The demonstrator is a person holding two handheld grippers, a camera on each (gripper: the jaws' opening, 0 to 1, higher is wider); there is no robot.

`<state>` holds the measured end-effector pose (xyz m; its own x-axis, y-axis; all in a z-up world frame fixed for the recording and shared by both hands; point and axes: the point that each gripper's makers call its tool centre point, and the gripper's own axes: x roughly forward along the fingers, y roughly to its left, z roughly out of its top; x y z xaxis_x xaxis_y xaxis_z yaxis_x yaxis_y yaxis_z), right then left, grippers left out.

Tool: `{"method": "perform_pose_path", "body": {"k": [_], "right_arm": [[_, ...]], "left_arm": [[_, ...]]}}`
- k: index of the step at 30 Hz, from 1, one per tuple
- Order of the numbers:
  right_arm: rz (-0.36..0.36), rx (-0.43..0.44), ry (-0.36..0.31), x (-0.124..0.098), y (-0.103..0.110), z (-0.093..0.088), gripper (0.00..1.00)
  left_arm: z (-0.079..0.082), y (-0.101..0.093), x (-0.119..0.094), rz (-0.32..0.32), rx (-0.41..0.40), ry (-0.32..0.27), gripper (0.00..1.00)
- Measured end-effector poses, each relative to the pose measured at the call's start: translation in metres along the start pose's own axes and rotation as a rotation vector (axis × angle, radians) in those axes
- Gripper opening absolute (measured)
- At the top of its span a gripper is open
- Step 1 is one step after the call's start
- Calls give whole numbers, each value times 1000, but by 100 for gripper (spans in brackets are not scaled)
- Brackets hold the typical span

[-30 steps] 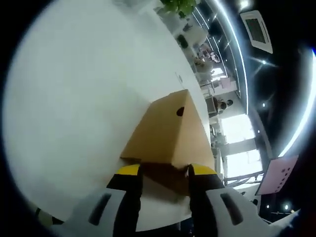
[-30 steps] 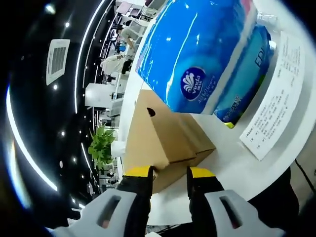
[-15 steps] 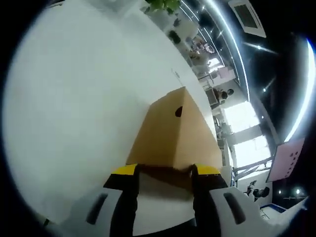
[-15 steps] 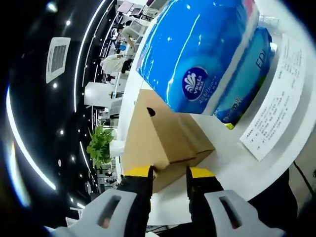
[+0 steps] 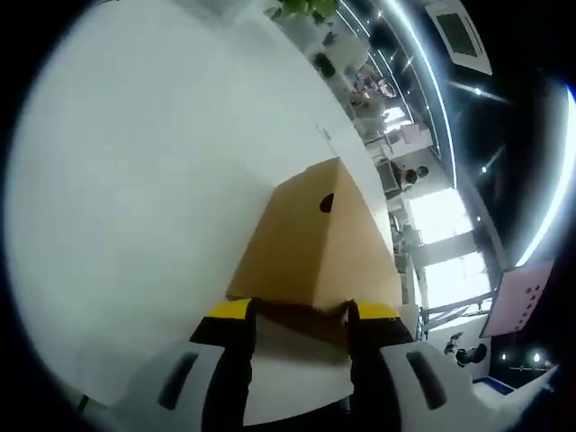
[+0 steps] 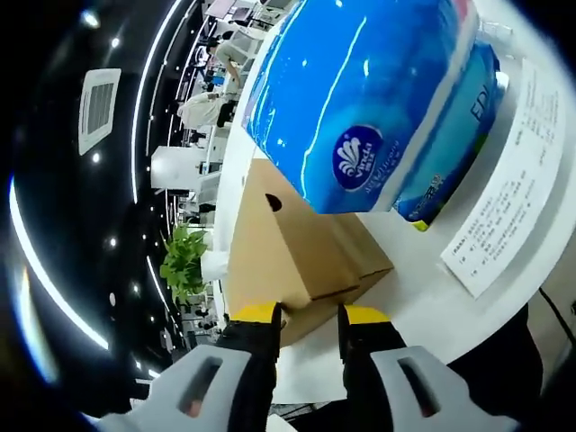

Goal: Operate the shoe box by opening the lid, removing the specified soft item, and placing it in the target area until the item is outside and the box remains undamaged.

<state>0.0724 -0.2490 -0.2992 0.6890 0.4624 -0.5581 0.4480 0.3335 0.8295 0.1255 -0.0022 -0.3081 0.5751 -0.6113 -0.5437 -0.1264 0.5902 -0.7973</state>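
Left gripper view
Box: we see the brown cardboard box (image 5: 306, 243) lying on the white table (image 5: 135, 180), lid down, its near corner pointing at us.
Hole: a small dark round hole (image 5: 327, 202) sits in one side, near the far top edge.
Left gripper: our left gripper (image 5: 294, 314) has its two black, yellow-tipped jaws set apart, one on each side of the box's near bottom corner; the yellow tips sit right at the cardboard edge, but we cannot tell whether they press on it.
Background: past the table edge we see a plant (image 5: 310, 7), bright windows and ceiling light strips.

Right gripper view
Box: here the box (image 6: 288, 252) is seen from another side, with a stepped lid edge low down and the hole (image 6: 273, 203) near the top.
Pack: a big blue plastic pack of tissue (image 6: 378, 108) with a round white logo rests just beside the box, and seems to lean over its top; we cannot tell if they touch.
Paper: a printed sheet (image 6: 513, 189) lies flat on the table (image 6: 414, 297), beside the pack.
Right gripper: our right gripper (image 6: 308, 316) has its jaws apart at the near bottom edge of the box, the left tip right against the cardboard; whether it grips we cannot tell.
Background: a plant (image 6: 184, 261) and people at desks show far off.
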Motion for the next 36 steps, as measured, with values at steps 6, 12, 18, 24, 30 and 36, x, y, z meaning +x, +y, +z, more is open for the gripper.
{"method": "perform_pose_path", "body": {"k": [6,12,18,24,30,36], "right_arm": [[-14,-19,-14,2,0,3,25],[-38,-68,-17,2,1,5,25],[40,-105,-60,-5,12,9,26],[62,-180,-31,-13,24,1,39],[106,-438,33,-22,43,-12,64],[203,-627,78,-27,72,-27,80]], "left_arm": [[3,-1,0,31,72,26,44],[10,-14,3,8,125,-6,49],[11,-15,1,8,133,-11,61],[13,-23,-1,-28,112,-23,78],[7,-32,-5,-56,190,-1,86],[8,-44,-10,-49,242,-25,98]]}}
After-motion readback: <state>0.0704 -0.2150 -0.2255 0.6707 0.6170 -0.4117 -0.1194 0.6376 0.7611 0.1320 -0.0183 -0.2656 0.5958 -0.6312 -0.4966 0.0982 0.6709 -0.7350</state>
